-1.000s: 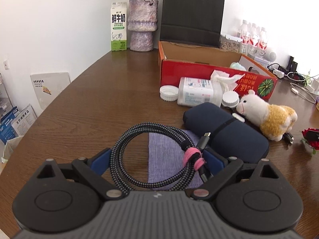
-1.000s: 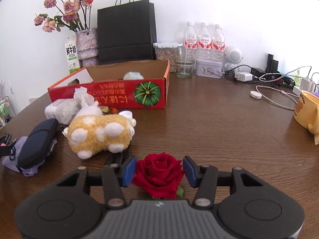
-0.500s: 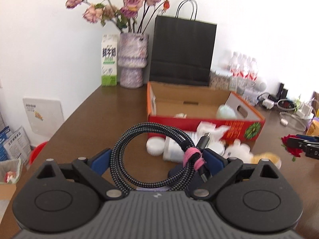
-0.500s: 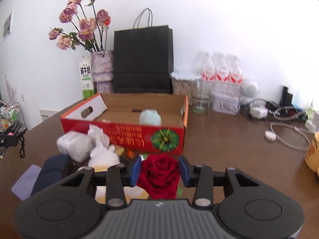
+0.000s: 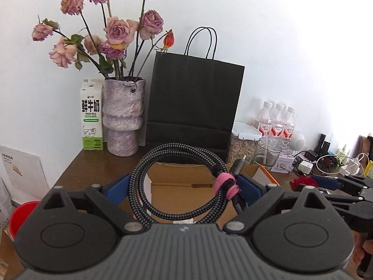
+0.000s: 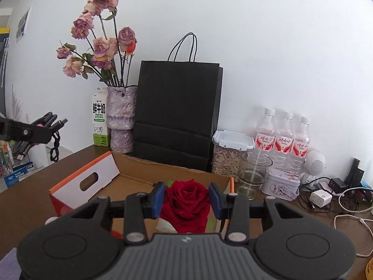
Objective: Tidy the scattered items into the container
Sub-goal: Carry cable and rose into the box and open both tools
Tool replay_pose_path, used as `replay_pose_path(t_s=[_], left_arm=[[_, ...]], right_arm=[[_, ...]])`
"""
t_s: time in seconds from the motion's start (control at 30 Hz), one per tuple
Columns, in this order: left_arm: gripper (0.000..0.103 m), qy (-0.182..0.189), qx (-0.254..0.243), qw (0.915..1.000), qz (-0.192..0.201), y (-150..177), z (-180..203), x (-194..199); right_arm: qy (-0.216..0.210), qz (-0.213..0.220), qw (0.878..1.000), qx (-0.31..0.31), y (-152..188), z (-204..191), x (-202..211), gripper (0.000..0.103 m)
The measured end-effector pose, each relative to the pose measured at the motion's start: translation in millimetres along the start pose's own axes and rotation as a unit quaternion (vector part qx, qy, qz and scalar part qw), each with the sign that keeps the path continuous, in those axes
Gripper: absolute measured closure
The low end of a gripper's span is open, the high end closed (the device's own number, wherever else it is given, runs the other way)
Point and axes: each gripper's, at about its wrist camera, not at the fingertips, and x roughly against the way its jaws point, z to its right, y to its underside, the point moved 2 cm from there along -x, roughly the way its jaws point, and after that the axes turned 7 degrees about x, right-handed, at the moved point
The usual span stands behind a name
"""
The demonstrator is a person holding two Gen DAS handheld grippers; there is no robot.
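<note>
One coiled cable point(image 5: 179, 186) clamped in left fingers point(image 5: 184, 187), one red rose point(image 6: 185, 201) in right fingers point(image 6: 186, 200); both now raised off counter point(image 6: 28, 193), over one box point(image 6: 98, 177).

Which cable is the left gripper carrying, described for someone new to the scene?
Find the open cardboard box in front of the black paper bag. Over it the left gripper grips a coiled braided cable; its pink tie sets it apart from the loose cables at the far right.
</note>
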Motion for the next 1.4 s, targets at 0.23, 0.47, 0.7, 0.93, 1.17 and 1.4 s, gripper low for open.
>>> replay_pose_path(t_s=[0.23,0.47,0.7,0.93,1.17,1.4], left_arm=[[0.006,-0.012,0.012,0.9965,-0.082,-9.7,5.1,-95.0],[0.006,-0.045,0.005,0.9896,-0.137,0.3,11.5,-163.3],[0.006,-0.064,0.005,0.9783,-0.197,28.8,10.1,-198.8],[0.005,-0.077,0.007,0.9724,-0.220,40.7,5.7,-206.3],[0.000,-0.073,0.011,0.9760,-0.205,32.7,2.4,-196.1],[0.000,-0.075,0.011,0.9791,-0.189,23.3,-0.3,-185.0]], right_arm=[[-0.024,-0.068,0.997,-0.013,-14.3,15.0,-89.7,0.063],[-0.053,-0.146,0.985,-0.069,-5.5,23.1,-167.6,0.063],[-0.053,-0.197,0.976,-0.078,13.3,20.1,-199.2,0.061],[-0.053,-0.211,0.974,-0.066,15.7,16.7,-202.2,0.052],[-0.045,-0.203,0.977,-0.040,10.4,13.6,-191.1,0.007],[-0.047,-0.190,0.980,-0.045,8.0,21.0,-176.9,0.000]])
